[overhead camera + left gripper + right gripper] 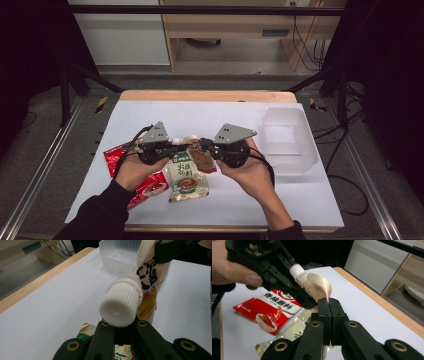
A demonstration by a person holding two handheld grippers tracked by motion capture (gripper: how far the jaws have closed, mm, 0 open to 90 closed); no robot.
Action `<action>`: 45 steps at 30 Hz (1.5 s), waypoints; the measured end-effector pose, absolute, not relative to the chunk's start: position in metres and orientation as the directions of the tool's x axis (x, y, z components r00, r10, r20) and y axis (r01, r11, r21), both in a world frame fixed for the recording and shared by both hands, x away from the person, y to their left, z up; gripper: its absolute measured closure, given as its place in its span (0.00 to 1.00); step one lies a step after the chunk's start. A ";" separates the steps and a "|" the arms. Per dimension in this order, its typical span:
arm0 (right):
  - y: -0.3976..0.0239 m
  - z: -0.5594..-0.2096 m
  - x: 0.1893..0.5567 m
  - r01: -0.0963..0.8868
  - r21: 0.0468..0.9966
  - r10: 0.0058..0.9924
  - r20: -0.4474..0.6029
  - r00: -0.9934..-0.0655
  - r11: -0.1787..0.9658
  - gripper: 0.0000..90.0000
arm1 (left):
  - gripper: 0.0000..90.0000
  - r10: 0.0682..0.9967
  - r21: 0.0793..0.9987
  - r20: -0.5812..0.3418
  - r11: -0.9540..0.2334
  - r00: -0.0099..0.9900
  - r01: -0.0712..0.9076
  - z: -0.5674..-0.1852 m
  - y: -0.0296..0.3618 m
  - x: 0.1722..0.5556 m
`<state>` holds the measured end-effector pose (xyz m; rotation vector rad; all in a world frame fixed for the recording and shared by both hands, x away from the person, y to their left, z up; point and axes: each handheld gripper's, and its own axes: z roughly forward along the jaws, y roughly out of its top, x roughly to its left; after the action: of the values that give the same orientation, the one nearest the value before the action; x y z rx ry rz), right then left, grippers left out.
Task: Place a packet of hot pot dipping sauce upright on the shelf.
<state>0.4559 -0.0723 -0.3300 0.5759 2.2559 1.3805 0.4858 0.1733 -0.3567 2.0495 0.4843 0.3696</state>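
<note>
A cream sauce pouch (196, 149) with a white ribbed screw cap (121, 306) hangs in the air between my two grippers, above the white table sheet. My left gripper (181, 146) is shut on the cap, whose end faces the camera in the left gripper view. My right gripper (329, 302) is shut on the pouch's thin folded edge (318, 285), jaws pressed together. The pouch body (148, 287) carries dark printed characters. A hand holds each gripper.
A green-and-cream food pouch (186, 179) and a red one (112, 156) lie flat on the sheet under the hands. A clear plastic tub (287, 142) stands at the right. The table's wooden edge (205, 95) runs along the far side.
</note>
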 end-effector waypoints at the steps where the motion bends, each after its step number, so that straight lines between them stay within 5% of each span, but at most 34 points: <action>1: -0.073 -0.329 0.456 0.124 0.896 0.552 -0.149 -0.820 0.426 0.99 | 1.00 0.483 0.873 0.063 -0.451 0.873 0.186 -0.355 0.173 0.485; 15: -0.075 -0.321 0.463 0.150 0.849 0.539 -0.178 -0.823 0.508 0.95 | 1.00 0.465 0.858 0.091 -0.486 0.880 0.169 -0.341 0.173 0.485; 23: -0.062 -0.314 0.469 0.133 0.726 0.473 -0.287 -0.833 0.675 0.63 | 1.00 0.461 0.828 0.104 -0.530 0.881 0.180 -0.342 0.171 0.486; 29: -0.042 -0.309 0.466 0.092 0.638 0.398 -0.356 -0.845 0.765 0.53 | 1.00 0.451 0.818 0.118 -0.549 0.884 0.171 -0.341 0.169 0.485; 36: -0.028 -0.309 0.471 0.084 0.564 0.344 -0.371 -0.862 0.821 0.59 | 1.00 0.440 0.809 0.131 -0.565 0.888 0.161 -0.342 0.167 0.483; 45: -0.021 -0.311 0.480 0.100 0.483 0.293 -0.344 -0.892 0.870 0.91 | 1.00 0.432 0.807 0.122 -0.567 0.893 0.164 -0.346 0.167 0.482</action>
<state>0.4799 -0.0212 -0.3112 0.2896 2.6291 0.6479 0.4818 0.1668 -0.3457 2.1721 0.4264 0.3864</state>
